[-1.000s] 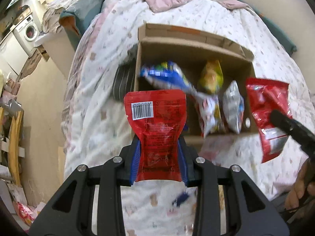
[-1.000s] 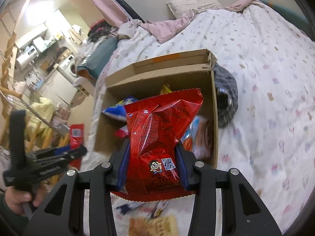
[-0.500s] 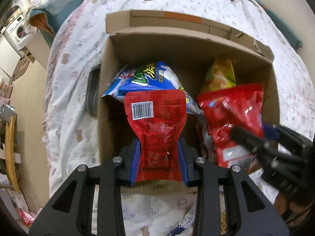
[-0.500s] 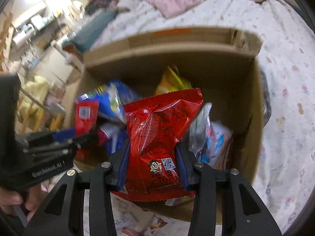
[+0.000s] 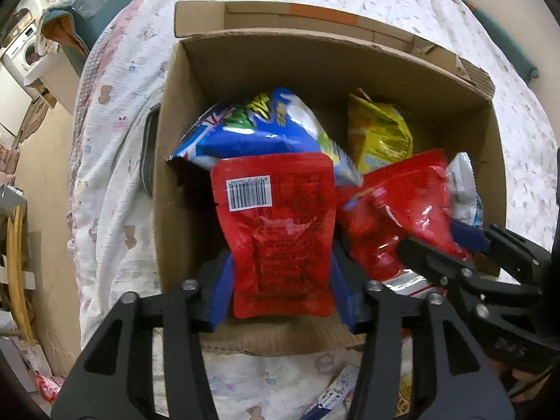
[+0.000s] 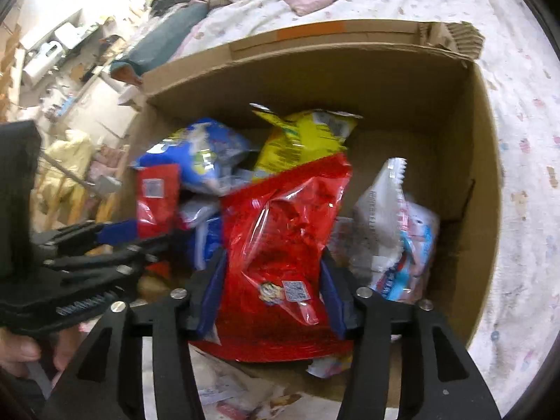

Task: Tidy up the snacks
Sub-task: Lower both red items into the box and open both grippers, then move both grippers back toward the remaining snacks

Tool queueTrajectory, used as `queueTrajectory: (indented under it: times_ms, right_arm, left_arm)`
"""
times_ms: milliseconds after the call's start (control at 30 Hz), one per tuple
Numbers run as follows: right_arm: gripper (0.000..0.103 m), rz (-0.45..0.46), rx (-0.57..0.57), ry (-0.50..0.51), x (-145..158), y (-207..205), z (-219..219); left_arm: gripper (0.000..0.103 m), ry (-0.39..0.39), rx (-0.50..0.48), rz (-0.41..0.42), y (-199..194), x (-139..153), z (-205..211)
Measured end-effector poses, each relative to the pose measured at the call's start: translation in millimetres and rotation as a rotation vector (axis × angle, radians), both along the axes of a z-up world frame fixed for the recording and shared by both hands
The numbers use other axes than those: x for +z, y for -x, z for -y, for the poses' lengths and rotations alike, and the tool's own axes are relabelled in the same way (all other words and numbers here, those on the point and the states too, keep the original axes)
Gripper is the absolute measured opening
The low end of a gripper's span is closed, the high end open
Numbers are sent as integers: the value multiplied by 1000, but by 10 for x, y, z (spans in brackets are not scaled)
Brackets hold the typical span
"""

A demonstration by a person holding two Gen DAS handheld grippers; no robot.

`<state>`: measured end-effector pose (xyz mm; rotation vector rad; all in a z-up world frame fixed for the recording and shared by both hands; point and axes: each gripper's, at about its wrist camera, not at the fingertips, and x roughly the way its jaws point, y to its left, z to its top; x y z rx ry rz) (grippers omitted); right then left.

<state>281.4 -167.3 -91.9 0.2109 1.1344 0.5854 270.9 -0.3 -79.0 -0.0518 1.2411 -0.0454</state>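
My left gripper (image 5: 280,276) is shut on a red barcode pouch (image 5: 276,217), held over the near left part of an open cardboard box (image 5: 315,66). My right gripper (image 6: 269,290) is shut on a crinkly red snack bag (image 6: 283,231), held over the box's near middle; that bag also shows in the left wrist view (image 5: 402,210). In the box lie a blue chip bag (image 5: 255,129), a yellow bag (image 5: 378,133) and a white-and-blue packet (image 6: 395,231). The pouch also shows in the right wrist view (image 6: 155,199).
The box sits on a bed with a white patterned quilt (image 5: 115,140). Loose snack packets (image 5: 336,392) lie on the quilt in front of the box. A dark object (image 5: 148,154) lies against the box's left wall. The floor and furniture are to the left.
Both grippers have moved forward and down from in front of the box to over its opening, each still holding its red pack. The right gripper has come close beside the left.
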Motion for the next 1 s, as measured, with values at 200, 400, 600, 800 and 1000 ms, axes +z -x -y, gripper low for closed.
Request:
queueTrajectory:
  times_ms: [200,400,600,800,1000]
  right_arm:
    - [82,71,-92,-54,197,32,222]
    - [82,60,-155,-82,202,-14,410]
    - [82,66,-125,-61,220,-6,309]
    - [82,75,-124,-61,245,-11,319]
    - [82,95,-161,-79,351,88,390]
  left_arm:
    - [66,-8,-25,9,61,52,62]
    - [76,29,-3,35,87,155,9]
    - [76,38,5,36,110,161,-44]
    - [76,51,31,42,142,166,-88]
    - [76,37,45,63,219,203,-108]
